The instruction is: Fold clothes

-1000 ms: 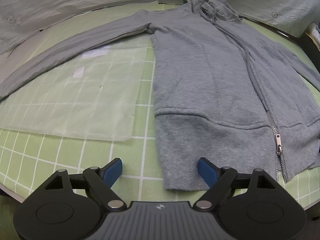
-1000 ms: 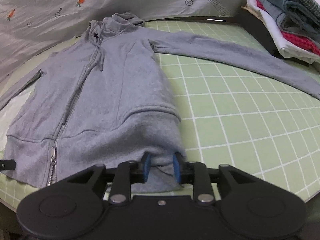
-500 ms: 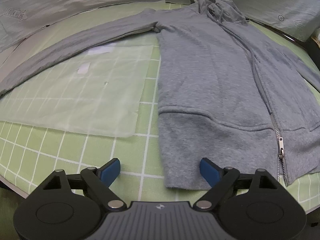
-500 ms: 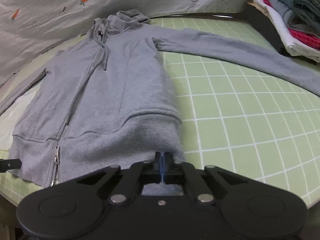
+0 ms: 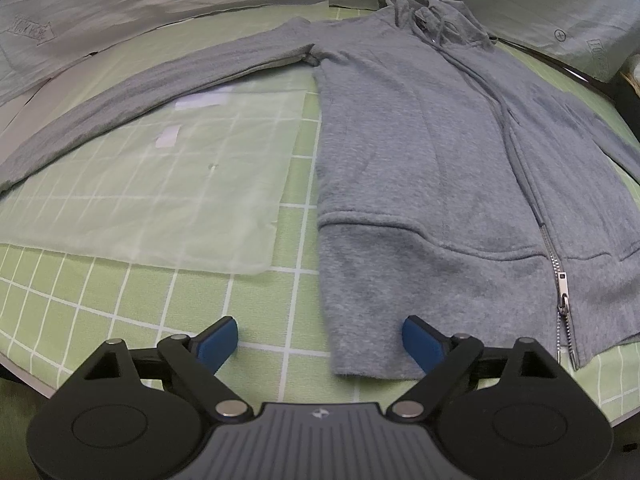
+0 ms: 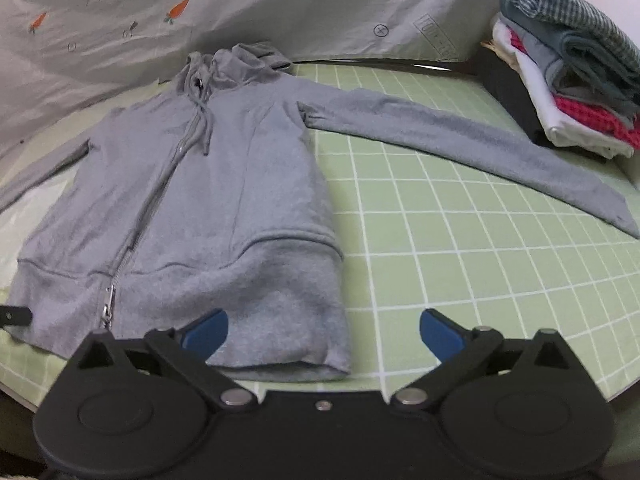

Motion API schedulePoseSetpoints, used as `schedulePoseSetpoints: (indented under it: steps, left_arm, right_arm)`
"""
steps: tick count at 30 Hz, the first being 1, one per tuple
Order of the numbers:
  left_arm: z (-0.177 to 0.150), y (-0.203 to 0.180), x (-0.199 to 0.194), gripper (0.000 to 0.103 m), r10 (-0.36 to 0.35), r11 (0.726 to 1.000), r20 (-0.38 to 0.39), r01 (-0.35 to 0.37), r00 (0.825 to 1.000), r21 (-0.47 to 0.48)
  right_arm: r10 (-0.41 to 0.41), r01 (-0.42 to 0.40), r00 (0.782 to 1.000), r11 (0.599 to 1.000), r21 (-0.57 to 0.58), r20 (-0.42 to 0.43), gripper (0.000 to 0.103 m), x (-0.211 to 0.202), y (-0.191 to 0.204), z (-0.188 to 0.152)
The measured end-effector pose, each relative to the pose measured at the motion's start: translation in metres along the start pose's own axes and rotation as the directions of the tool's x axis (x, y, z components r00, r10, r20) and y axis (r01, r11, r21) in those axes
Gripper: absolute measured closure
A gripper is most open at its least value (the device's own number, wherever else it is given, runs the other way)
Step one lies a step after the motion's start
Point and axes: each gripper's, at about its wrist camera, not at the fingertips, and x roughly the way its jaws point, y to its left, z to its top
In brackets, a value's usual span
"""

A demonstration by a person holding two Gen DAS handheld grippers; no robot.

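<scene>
A grey zip hoodie (image 5: 420, 152) lies flat, front up, on the green grid mat (image 5: 120, 292), hood at the far side and both sleeves spread out sideways. It also shows in the right wrist view (image 6: 192, 208). My left gripper (image 5: 320, 342) is open and empty, just in front of the hem's left corner. My right gripper (image 6: 322, 330) is open and empty, straddling the hem's right corner, its left fingertip (image 6: 206, 330) over the hem.
A translucent plastic sheet (image 5: 160, 184) lies on the mat under the left sleeve. A stack of folded clothes (image 6: 568, 76) stands at the far right. White printed fabric (image 6: 240, 12) hangs behind the table. The mat's front edge is close to both grippers.
My right gripper was shut on the hoodie's hem and has opened wide, letting the hem go and drawing back a little. The left gripper stayed open, drifting slightly.
</scene>
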Motion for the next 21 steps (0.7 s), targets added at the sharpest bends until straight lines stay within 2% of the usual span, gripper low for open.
schedulePoseSetpoints:
  steps: [8,10,11,16,19,21]
  left_arm:
    - [0.0,0.001,0.0,0.009,-0.003,1.0,-0.003,0.003,1.0,0.007]
    - [0.0,0.001,0.0,0.009,-0.004,1.0,-0.005,0.004,1.0,0.006]
    - [0.0,0.002,0.0,0.009,-0.005,1.0,-0.007,0.005,1.0,0.005]
    - [0.001,0.008,-0.006,0.024,-0.059,0.998,-0.01,0.058,0.998,-0.038]
    - [0.004,0.016,-0.009,0.03,-0.116,0.988,-0.001,0.115,0.993,-0.108]
    - [0.006,0.015,-0.008,0.031,-0.147,0.983,0.001,0.146,0.989,-0.115]
  right_arm:
    - [-0.029,0.03,0.999,0.999,0.03,-0.035,0.002,0.008,0.001,-0.001]
    - [-0.03,0.032,0.998,0.999,0.043,-0.051,0.02,0.011,-0.001,0.0]
    - [-0.021,0.024,0.998,0.998,0.059,-0.059,0.026,0.012,-0.002,0.001]
    - [0.086,-0.07,0.991,0.985,0.16,-0.1,0.074,0.016,-0.015,0.003]
    - [0.114,-0.096,0.989,0.981,0.171,-0.096,0.084,0.015,-0.017,0.001]
    - [0.121,-0.102,0.988,0.979,0.174,-0.099,0.084,0.015,-0.018,0.0]
